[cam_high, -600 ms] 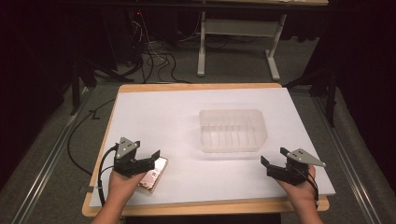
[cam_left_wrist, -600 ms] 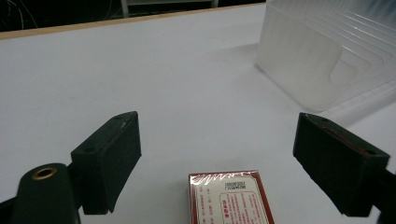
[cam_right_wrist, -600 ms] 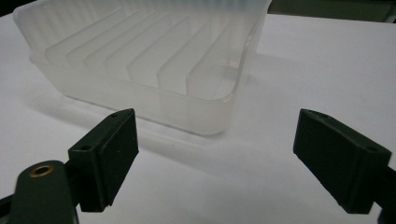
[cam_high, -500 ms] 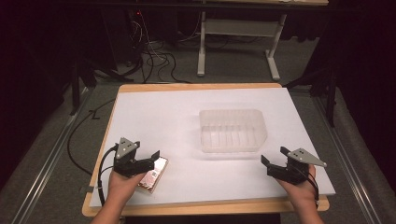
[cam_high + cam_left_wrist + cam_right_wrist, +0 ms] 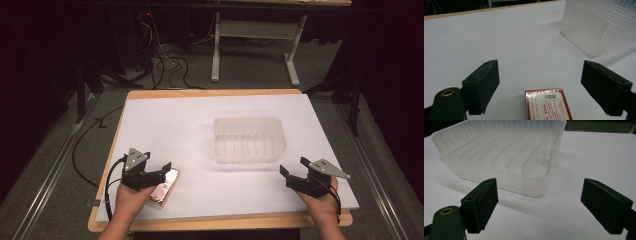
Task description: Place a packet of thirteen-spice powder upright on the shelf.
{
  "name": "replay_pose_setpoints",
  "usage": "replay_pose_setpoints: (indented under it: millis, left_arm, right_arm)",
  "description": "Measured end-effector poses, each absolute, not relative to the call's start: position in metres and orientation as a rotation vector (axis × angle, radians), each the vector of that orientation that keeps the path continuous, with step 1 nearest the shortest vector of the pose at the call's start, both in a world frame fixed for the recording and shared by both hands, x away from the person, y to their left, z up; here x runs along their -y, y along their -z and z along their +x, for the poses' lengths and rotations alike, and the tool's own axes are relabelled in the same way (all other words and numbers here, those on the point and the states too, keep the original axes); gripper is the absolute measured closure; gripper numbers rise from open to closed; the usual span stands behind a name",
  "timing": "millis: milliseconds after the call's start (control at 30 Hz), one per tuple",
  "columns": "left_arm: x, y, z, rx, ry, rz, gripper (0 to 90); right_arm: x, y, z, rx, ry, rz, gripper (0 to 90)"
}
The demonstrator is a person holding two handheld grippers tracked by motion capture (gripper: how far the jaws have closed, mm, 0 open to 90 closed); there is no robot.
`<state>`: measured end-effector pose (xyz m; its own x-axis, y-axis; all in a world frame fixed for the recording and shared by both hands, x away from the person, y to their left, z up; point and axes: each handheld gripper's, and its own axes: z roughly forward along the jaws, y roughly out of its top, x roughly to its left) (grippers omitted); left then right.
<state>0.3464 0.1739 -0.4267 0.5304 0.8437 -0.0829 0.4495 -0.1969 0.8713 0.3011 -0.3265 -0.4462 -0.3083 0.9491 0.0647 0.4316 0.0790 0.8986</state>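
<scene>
Item 1: clear plastic container (image 5: 249, 140), ribbed floor and rounded corners, standing upright on the white table (image 5: 180, 120) a little toward 3 o'clock of centre in the high view. Contents: I see nothing in it; the raised ribs show bare in the right gripper view (image 5: 499, 152).

Item 2: red-and-white card box (image 5: 164, 186), wrapped in glossy film, lying flat on the table at about 8 o'clock, well apart from the container. In the left gripper view its near end (image 5: 547, 105) lies between my jaws, low in the picture, with table showing on both sides of it.

Item 3: my left hand-held gripper (image 5: 161, 176), at 8 o'clock, over the card box. Jaws spread wide; neither pad touches the box, so it holds nothing. In its own view (image 5: 541, 85) the container's wall stands farther off toward 2 o'clock.

Item 4: my right hand-held gripper (image 5: 286, 175), at 4 o'clock, near the front edge of the table. Jaws at full spread, nothing between them but bare table (image 5: 539, 202). The container's nearest corner sits just ahead of the jaws, toward 11 o'clock in the right gripper view, not touched.

Item 5: both hands, left (image 5: 131, 197) and right (image 5: 322, 200), come in from 6 o'clock.
</scene>
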Motion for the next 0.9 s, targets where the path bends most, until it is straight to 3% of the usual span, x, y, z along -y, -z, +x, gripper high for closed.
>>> replay_pose_setpoints:
  millis: [667, 900]
  left_arm:
    - [-0.167, 0.434, 0.348, -1.066, -0.532, 1.883, 12.7]
    - [-0.160, 0.440, 0.350, -1.088, -0.550, 1.950, 3.1]
  right_arm:
    - [0.329, 0.447, 0.300, -1.785, -1.195, 1.380, 15.9]
    - [0.331, 0.450, 0.304, -1.803, -1.196, 1.387, 16.2]
